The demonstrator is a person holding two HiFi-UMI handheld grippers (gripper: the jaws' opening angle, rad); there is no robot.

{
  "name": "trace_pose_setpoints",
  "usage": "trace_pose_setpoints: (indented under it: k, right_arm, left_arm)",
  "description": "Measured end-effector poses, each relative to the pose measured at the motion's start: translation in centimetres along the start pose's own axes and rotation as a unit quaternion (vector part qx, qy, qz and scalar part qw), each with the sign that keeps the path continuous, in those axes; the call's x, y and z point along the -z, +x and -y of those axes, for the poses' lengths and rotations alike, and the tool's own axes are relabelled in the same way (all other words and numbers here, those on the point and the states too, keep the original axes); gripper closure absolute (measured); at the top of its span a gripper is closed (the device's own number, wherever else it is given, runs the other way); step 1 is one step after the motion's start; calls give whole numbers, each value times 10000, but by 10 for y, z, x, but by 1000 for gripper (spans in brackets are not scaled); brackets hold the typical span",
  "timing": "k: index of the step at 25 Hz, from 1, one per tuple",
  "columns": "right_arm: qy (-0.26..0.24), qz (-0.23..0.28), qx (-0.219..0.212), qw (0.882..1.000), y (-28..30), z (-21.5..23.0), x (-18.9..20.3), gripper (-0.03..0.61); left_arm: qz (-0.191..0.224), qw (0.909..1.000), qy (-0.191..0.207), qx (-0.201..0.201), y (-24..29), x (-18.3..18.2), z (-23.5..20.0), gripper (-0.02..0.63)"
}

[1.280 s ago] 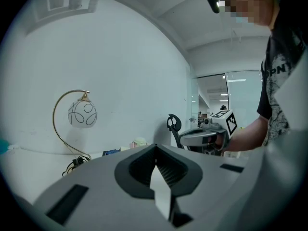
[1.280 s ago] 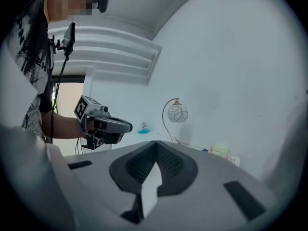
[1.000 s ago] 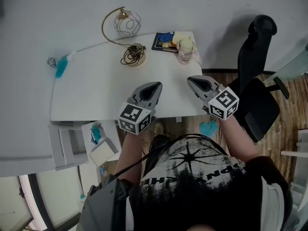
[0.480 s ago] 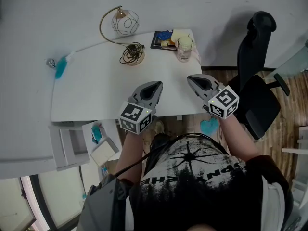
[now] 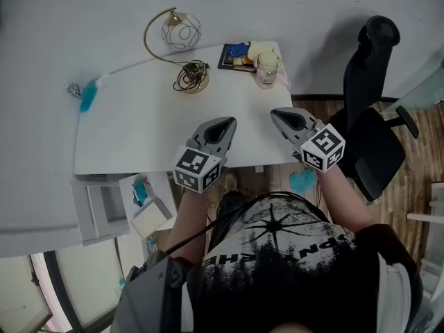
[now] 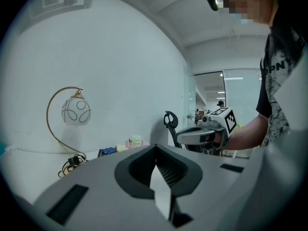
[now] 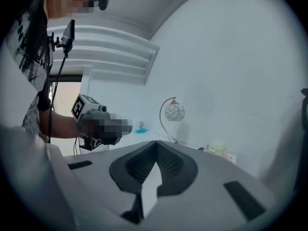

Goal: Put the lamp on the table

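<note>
White wall and white bench (image 5: 139, 127) fill the head view; every place below is given from the bench. Off its right end stands a black office chair (image 5: 371, 109). Above its near edge I hold the left claw (image 5: 223, 121) and the right claw (image 5: 281, 114), side by side and apart. Each has its jaws pressed together with nothing between them.

At the bench's far edge, close to the wall, the lamp (image 5: 180, 35) already stands upright on the bench top, well apart from both claws.

Handling, as I judge it:
- **Build:** a thin brass-coloured arm (image 5: 148, 40) arches up from a small round base (image 5: 194, 84) and hangs a pale globe shade (image 6: 76, 111) wrapped in wire loops.
- **Feel:** the lamp looks light overall and top-heavy. The globe is likely fragile. The arm is stiff but slim, and smooth enough to slip.
- **Hold:** I would grip low on the arm, just above the base, and steady the base with the other claw. I would never grip the globe.
- **Cable:** a dark cable (image 5: 186, 76) lies coiled on the base and could trail or snag.

Hard to make out:
- whether the globe is glass;
- how much of the base the coil covers;
- where the cable's plug lies;
- what the small flat things are beside the jar (image 5: 266, 70) at the bench's far right corner.
</note>
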State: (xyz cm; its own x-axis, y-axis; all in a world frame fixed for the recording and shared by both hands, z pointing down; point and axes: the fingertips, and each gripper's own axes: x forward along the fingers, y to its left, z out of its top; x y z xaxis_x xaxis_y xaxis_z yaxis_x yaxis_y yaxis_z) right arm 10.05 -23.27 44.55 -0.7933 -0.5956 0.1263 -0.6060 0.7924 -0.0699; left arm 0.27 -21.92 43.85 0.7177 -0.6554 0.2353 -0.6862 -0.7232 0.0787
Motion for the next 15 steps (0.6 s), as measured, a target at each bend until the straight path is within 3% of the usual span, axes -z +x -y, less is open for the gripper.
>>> trace_pose_setpoints:
  k: [15]
  right_arm:
    - [-106,2,-61,9999,1,-1,-3,561]
  left_arm:
    - [3,10000,25,36,5,-3,3,598]
